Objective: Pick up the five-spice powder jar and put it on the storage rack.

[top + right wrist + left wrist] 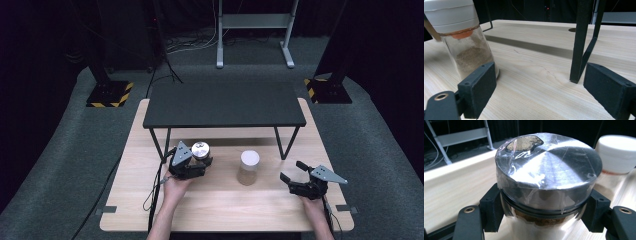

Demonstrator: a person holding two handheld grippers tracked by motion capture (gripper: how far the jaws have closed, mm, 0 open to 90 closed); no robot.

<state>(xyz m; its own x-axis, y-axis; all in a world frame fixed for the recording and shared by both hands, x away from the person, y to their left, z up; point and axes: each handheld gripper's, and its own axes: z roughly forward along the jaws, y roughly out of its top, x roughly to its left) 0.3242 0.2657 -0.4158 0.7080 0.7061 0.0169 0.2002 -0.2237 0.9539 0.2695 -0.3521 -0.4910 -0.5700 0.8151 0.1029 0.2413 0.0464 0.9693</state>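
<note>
A clear jar with a shiny metal lid wrapped in clear film, brown powder inside, sits between the jaws of my left gripper, which is shut on it just below the lid. A second clear jar with a white lid, partly filled with tan powder, stands upright on the wooden table at its middle. My right gripper rests open to the right of that jar, nothing between its jaws.
A black shelf on thin metal legs spans the back half of the table; its right front leg stands close ahead of the right gripper. Cables trail off the table's front left. Dark carpet and stands surround the table.
</note>
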